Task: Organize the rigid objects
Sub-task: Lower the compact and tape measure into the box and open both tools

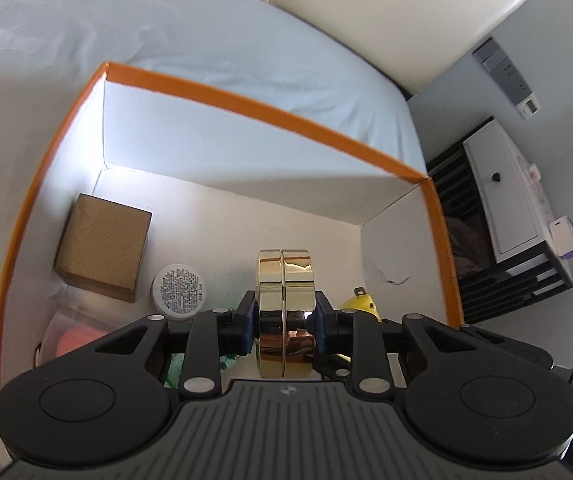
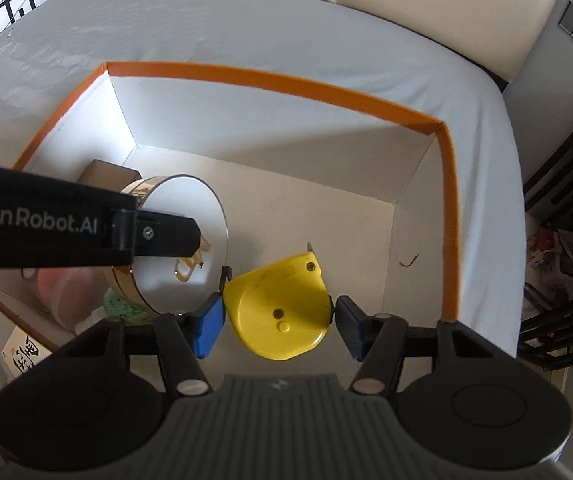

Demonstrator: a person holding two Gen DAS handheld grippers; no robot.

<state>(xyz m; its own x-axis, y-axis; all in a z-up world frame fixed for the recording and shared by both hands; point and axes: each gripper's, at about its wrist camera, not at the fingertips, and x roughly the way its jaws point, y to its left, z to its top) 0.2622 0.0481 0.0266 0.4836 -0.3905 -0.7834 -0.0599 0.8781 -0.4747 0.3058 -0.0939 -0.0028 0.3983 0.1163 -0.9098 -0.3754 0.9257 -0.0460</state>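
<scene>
An orange-rimmed white box sits on a white-sheeted bed; it also shows in the right wrist view. My left gripper is shut on a round gold tin, held on edge over the box; the tin shows its white face in the right wrist view. My right gripper is shut on a yellow tape measure, held above the box floor. The tape measure's tip peeks beside the left gripper.
Inside the box are a gold-brown cube box, a white round jar, a clear container with something pink and a green speckled item. A cream headboard and a dark slatted shelf stand beyond the bed.
</scene>
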